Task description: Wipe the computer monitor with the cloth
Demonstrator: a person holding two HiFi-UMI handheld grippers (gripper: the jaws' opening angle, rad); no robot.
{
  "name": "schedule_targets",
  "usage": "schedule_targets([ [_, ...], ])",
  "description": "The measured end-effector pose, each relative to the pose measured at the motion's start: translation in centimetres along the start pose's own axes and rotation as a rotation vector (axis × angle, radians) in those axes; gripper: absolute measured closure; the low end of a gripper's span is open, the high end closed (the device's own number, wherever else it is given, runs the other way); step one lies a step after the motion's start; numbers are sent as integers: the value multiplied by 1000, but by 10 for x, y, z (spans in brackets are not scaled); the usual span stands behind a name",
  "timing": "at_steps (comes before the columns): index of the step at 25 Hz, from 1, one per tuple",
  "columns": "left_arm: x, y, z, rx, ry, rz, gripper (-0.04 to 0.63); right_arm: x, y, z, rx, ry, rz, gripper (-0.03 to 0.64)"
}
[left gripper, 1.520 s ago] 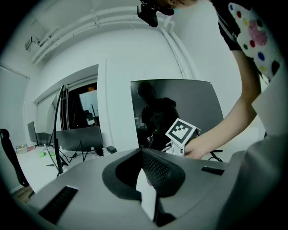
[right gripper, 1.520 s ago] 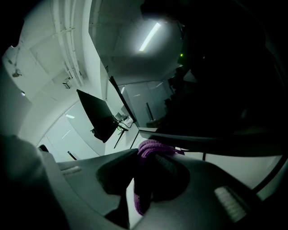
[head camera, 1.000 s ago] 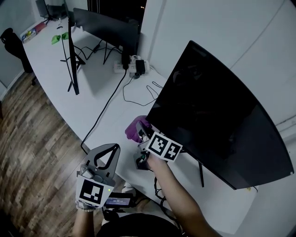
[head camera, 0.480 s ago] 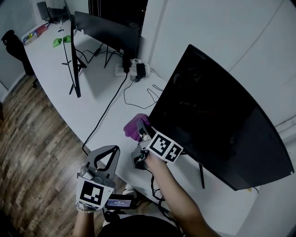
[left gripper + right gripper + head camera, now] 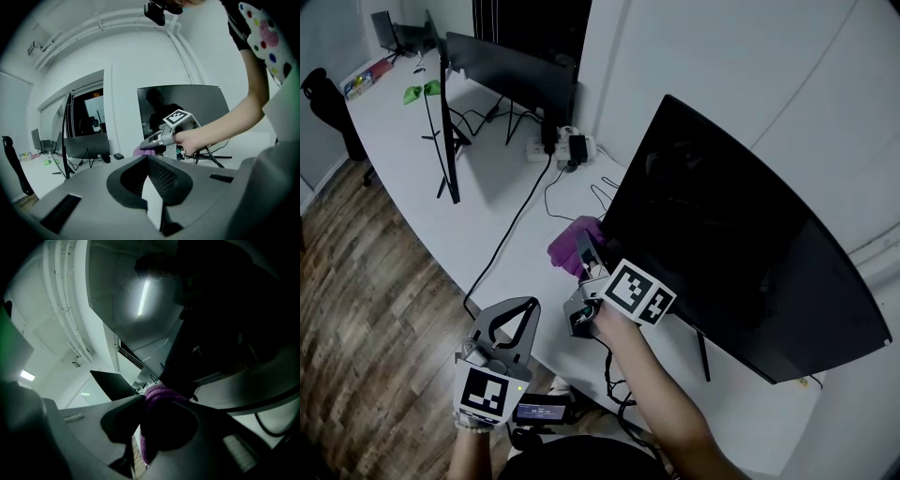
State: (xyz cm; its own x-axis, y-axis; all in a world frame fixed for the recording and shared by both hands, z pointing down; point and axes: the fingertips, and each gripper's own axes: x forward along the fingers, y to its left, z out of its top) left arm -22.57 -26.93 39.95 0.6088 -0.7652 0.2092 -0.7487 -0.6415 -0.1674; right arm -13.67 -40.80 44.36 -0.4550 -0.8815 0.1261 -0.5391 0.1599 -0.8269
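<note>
Bare bench (image 5: pixel 412 131) is stretching open at the frame's left; a black cable (image 5: pixel 511 230) and the monitor (image 5: pixel 741 253) are hemming in my right claw (image 5: pixel 583 248).

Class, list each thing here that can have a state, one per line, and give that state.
Large black computer monitor: screen dark, upright on its stand.
Purple knitted cloth: bunched, clamped in the right gripper, at the monitor's lower left corner.
Right gripper: shut on the cloth.
Left gripper: shut, empty, held low and apart from the monitor.
Back black monitor: screen dark.
</note>
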Motion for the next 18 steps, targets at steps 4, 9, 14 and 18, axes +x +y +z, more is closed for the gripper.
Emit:
schedule_targets([
  [4,-3,-2,3,0,-2,1,589,-4,14,11,-7,-15,21,538],
  [9,-1,-7,9,10,-19,-4,590,-9,29,27,-10,-43,51,538],
  [14,1,-11,14,14,-26,-7,590,-12,47,44,-2,-77,83,538],
  [18,-1,-12,19,5,-40,-9,589,-16,62,57,-5,-100,111,538],
])
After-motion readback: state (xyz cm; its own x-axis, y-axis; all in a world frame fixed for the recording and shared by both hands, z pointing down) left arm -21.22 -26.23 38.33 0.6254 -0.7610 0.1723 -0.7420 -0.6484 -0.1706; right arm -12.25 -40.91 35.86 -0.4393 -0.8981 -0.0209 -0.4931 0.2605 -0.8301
